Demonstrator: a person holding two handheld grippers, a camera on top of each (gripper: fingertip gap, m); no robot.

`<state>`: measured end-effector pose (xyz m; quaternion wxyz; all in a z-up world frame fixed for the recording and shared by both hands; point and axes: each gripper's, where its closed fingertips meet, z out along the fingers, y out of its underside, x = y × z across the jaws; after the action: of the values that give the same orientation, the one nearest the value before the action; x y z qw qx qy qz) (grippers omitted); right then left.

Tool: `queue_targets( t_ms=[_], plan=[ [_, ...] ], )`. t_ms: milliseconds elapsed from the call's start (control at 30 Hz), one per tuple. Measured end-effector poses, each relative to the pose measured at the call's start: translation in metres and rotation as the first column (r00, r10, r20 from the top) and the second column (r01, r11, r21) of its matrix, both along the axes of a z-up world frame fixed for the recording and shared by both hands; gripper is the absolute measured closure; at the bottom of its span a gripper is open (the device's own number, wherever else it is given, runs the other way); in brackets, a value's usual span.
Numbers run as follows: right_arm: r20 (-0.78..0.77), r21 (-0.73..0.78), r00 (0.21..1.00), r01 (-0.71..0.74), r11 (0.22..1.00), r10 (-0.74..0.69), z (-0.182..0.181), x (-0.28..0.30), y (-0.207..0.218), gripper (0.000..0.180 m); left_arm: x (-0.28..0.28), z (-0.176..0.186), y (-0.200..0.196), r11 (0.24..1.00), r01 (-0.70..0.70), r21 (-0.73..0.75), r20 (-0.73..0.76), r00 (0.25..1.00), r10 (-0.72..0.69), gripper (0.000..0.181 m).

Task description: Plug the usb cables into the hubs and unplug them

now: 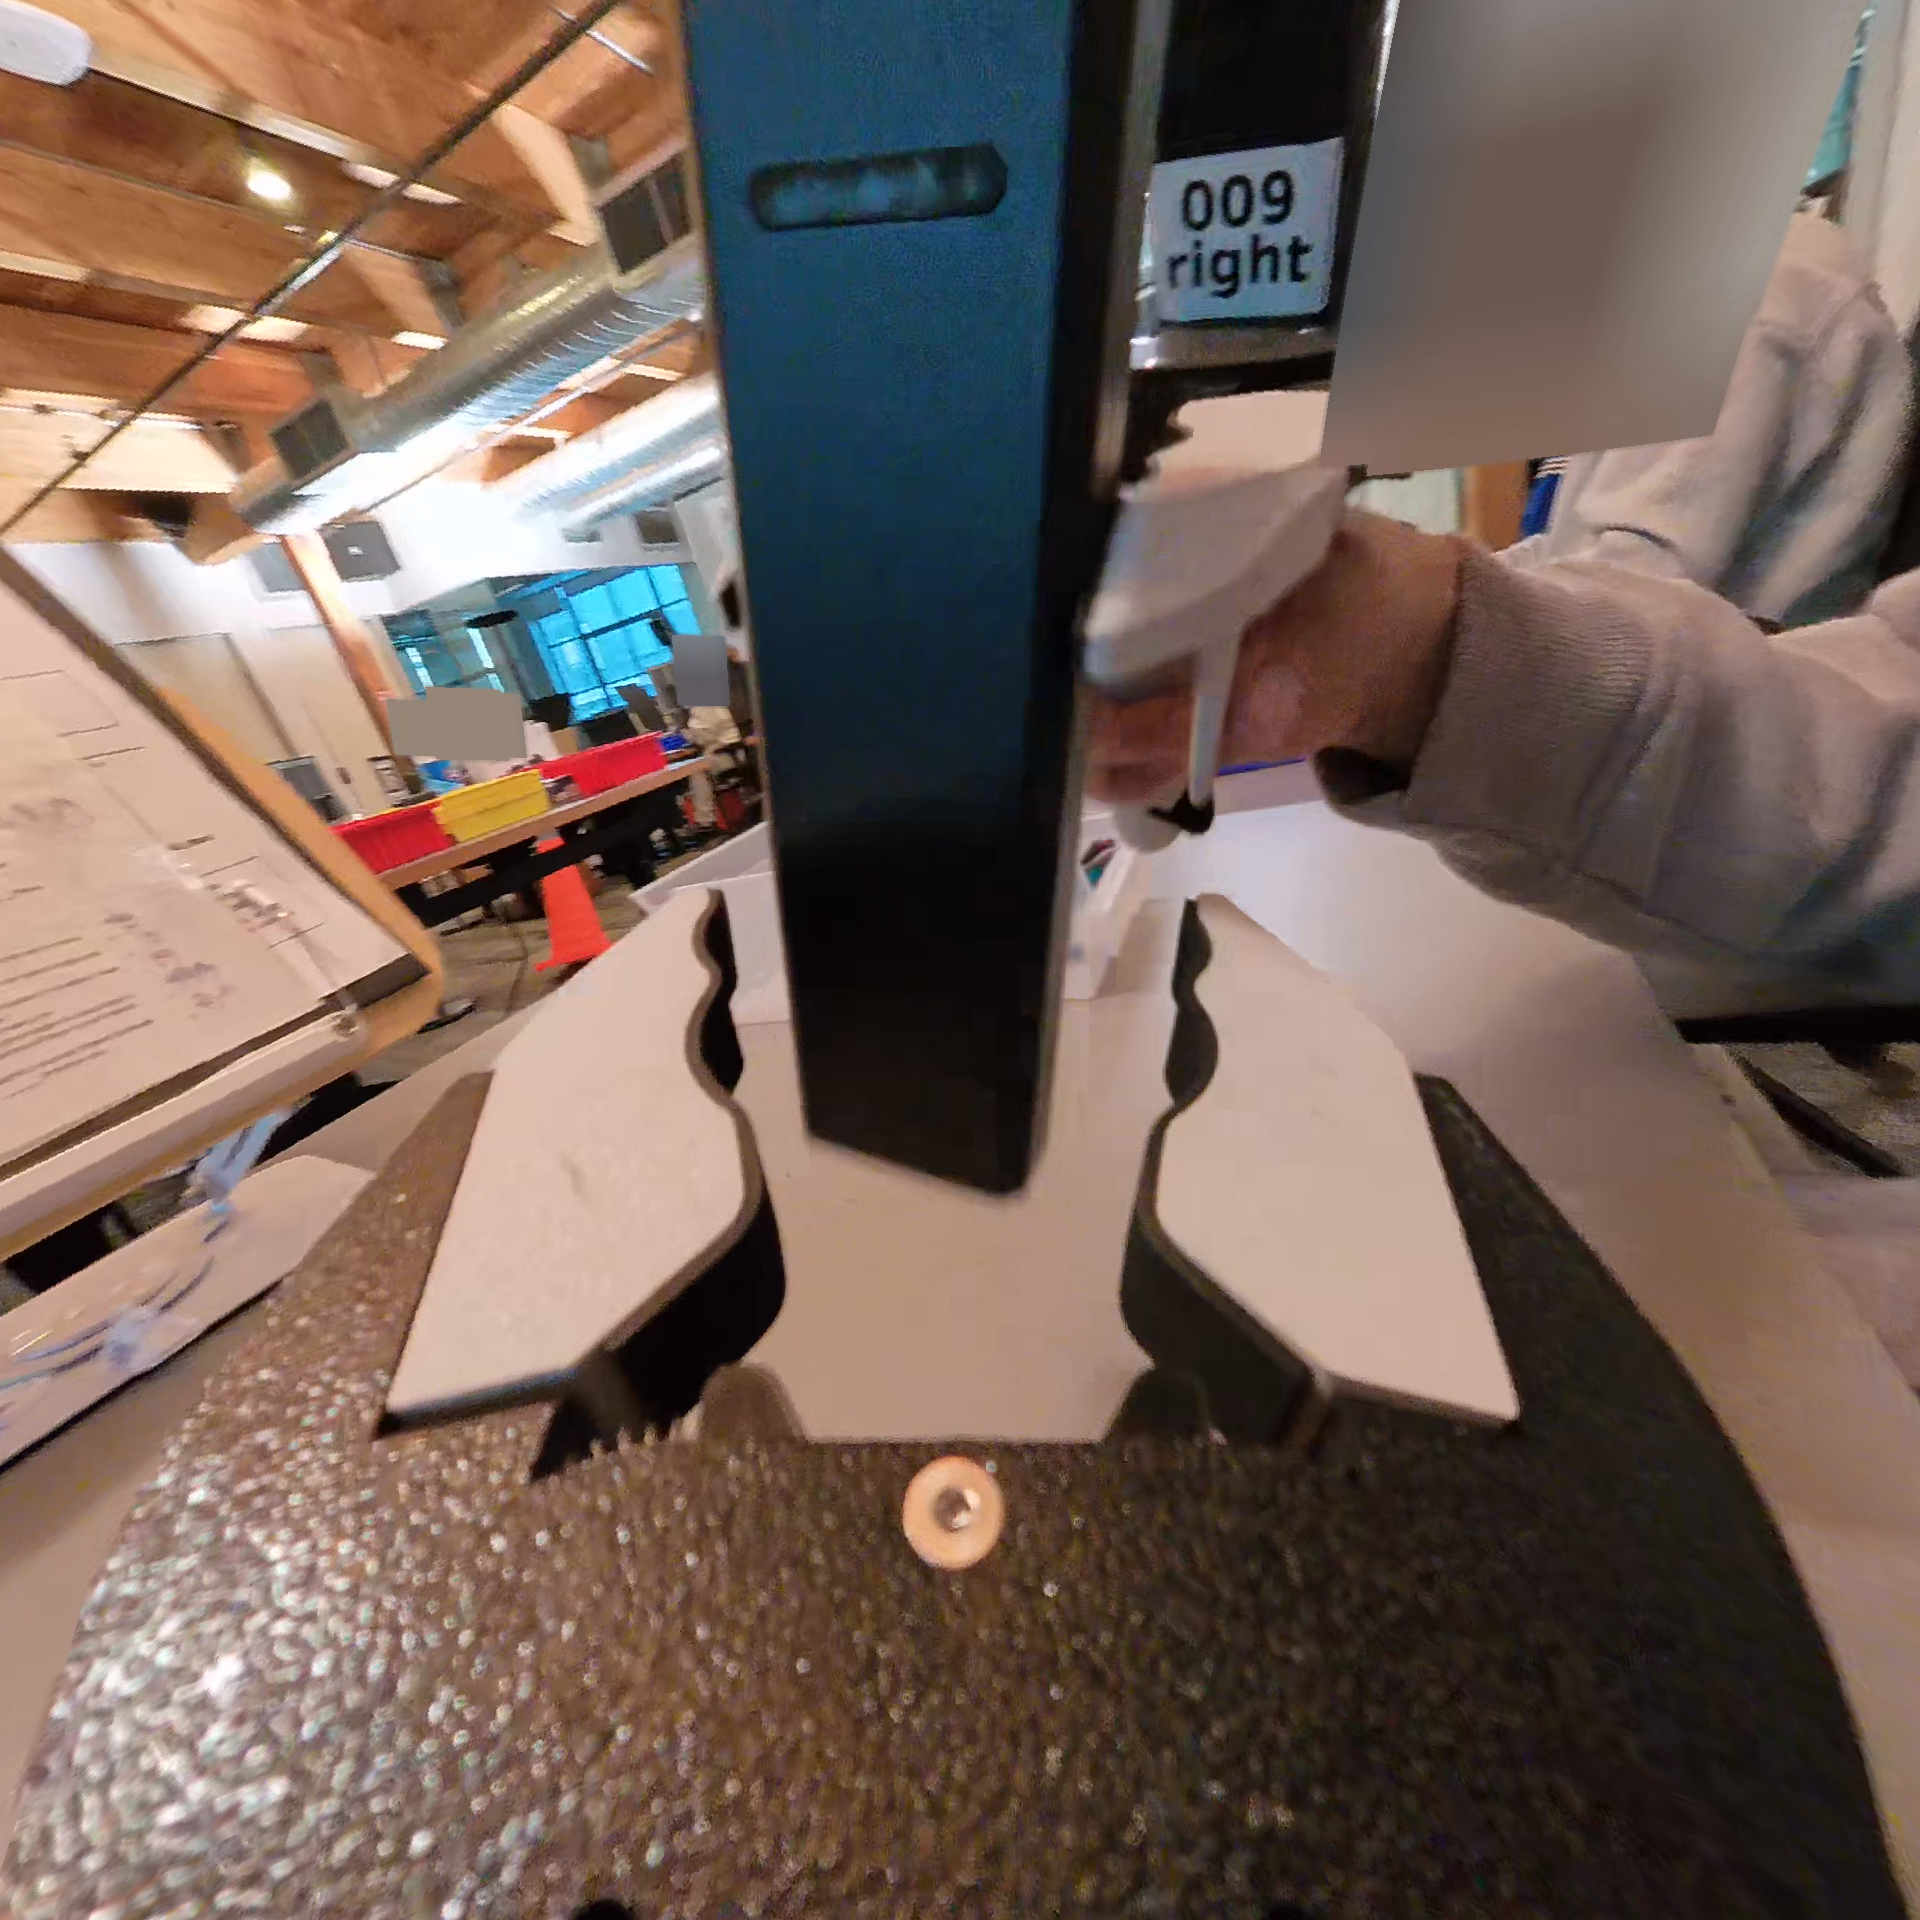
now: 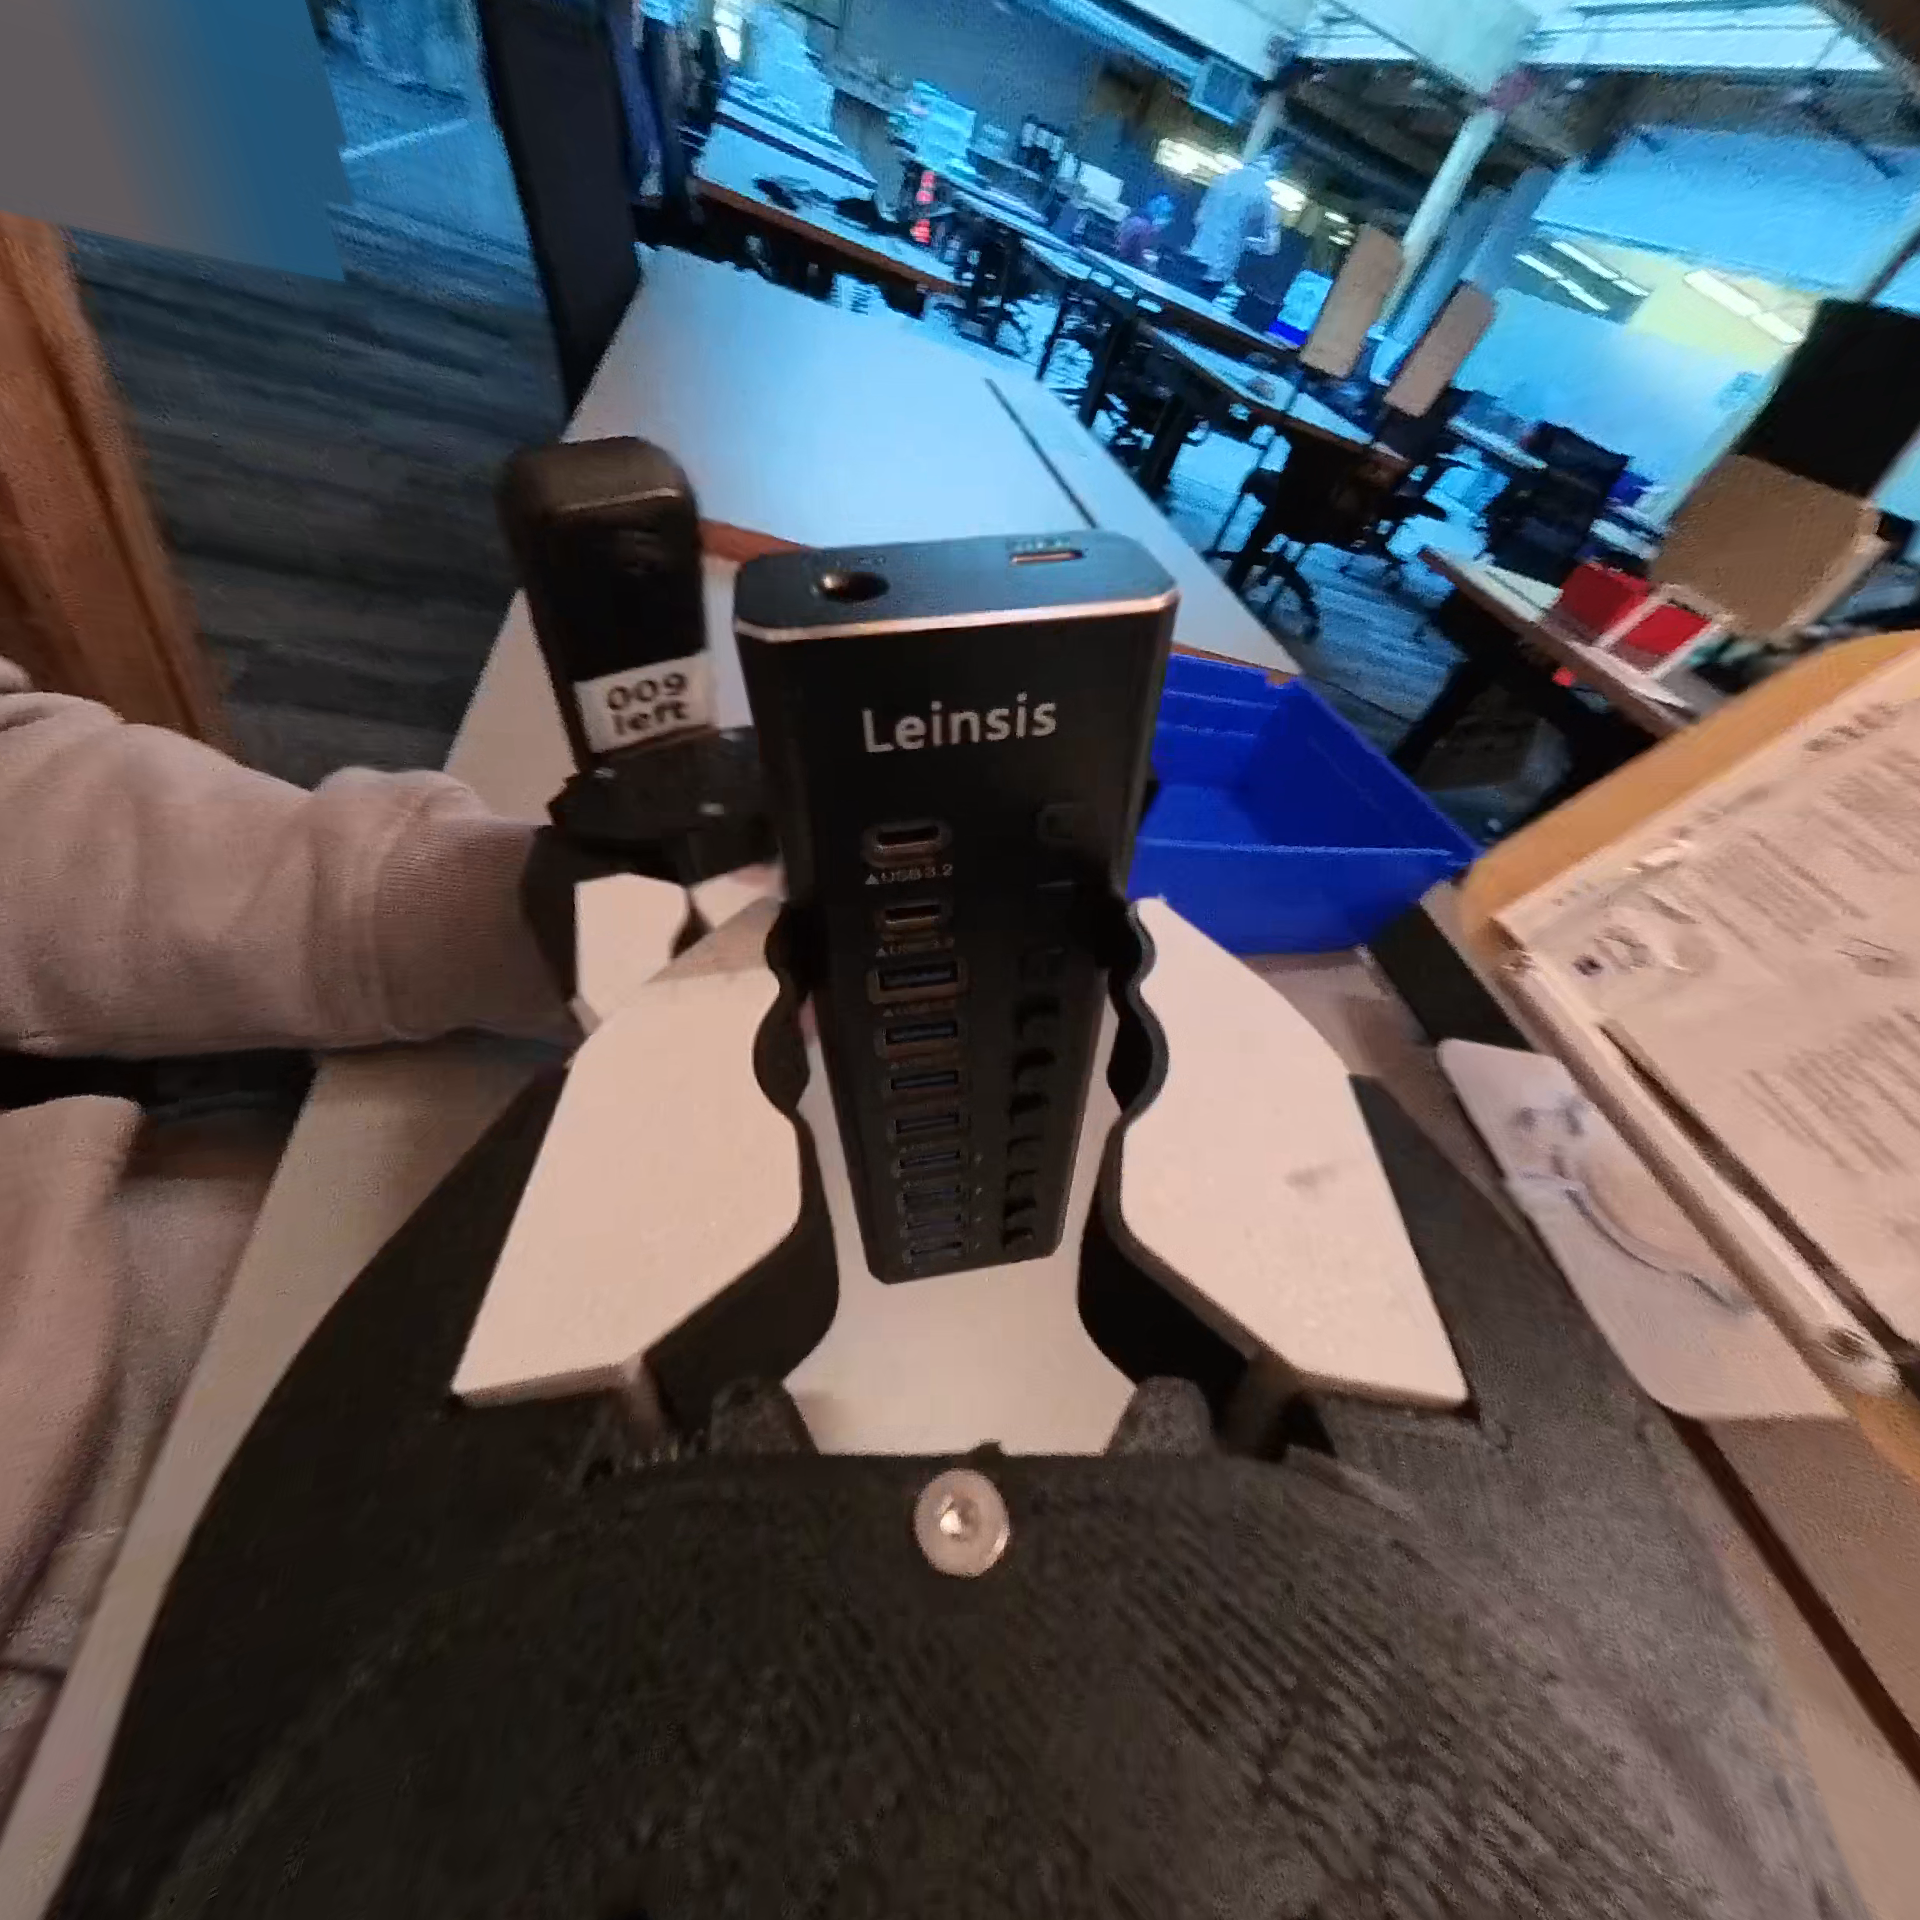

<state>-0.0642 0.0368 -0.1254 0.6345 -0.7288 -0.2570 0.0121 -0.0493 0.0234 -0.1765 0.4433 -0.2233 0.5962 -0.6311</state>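
Right wrist view shows the right gripper (image 2: 956, 997) pinching a black hub (image 2: 966, 883), which stands upright on end between its white fingers (image 2: 665, 1164), port rows facing the camera (the fingertips press its two sides around mid-height). At 10 o'clock sits the left gripper's body, and a blue bin (image 2: 1299, 831) lies at 2 o'clock on the table (image 2: 831, 416). In the left wrist view the left gripper (image 1: 956, 966) is spread wide, the hub standing between its fingers, touching neither. A hand (image 1: 1330, 644) grips the other handle at 3 o'clock
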Motion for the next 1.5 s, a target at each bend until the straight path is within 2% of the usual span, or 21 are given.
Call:
queue_targets(
  t_ms=[133,267,333,400,567,800,967,1067,1233,1367,1500],
  plan=[
    [0.114,0.082,0.949,0.287,0.954,-0.295,0.042,0.088,-0.032,0.122,-0.002,0.004,0.016,0.999,-0.049,-0.019,-0.001,0.999,0.049,0.1],
    [0.305,0.118,0.763,0.564,0.817,-0.57,0.074,0.195,-0.085,0.122,-0.001,0.004,0.025,0.996,-0.077,-0.043,-0.005,0.997,0.077,0.104],
    [0.396,0.093,0.657,0.666,0.74,-0.641,0.073,0.248,-0.11,0.122,0.001,0.003,0.026,0.995,-0.086,-0.059,-0.012,0.996,0.086,0.107],
    [0.467,0.052,0.596,0.719,0.694,-0.653,0.062,0.292,-0.125,0.122,0.001,0.002,0.025,0.995,-0.075,-0.063,-0.021,0.997,0.074,0.109],
    [0.603,-0.192,0.607,0.74,0.645,-0.517,-0.002,0.364,-0.137,0.122,0.004,-0.006,0.022,0.996,-0.073,-0.045,-0.051,0.996,0.071,0.11],
    [0.724,-0.502,0.668,0.681,0.534,-0.171,-0.08,0.4,-0.119,0.122,0.008,-0.015,0.026,0.996,-0.074,-0.052,-0.079,0.994,0.07,0.112],
    [0.731,-0.656,0.673,0.645,0.392,0.117,-0.136,0.406,-0.102,0.122,0.011,-0.023,0.027,0.996,-0.073,-0.054,-0.107,0.992,0.067,0.112],
    [0.683,-0.727,0.694,0.62,0.295,0.225,-0.169,0.409,-0.105,0.122,0.011,-0.023,0.026,0.996,-0.069,-0.05,-0.106,0.992,0.064,0.112],
    [0.597,-0.801,0.734,0.565,0.197,0.324,-0.195,0.406,-0.111,0.123,0.012,-0.023,0.027,0.996,-0.059,-0.065,-0.106,0.993,0.052,0.112],
    [0.559,-0.829,0.768,0.521,0.201,0.312,-0.203,0.406,-0.108,0.123,0.013,-0.024,0.025,0.996,-0.04,-0.085,-0.111,0.993,0.031,0.112],
    [0.534,-0.843,0.801,0.479,0.247,0.269,-0.204,0.406,-0.106,0.123,0.015,-0.028,0.023,0.997,-0.036,-0.068,-0.123,0.992,0.028,0.112]
  ],
)
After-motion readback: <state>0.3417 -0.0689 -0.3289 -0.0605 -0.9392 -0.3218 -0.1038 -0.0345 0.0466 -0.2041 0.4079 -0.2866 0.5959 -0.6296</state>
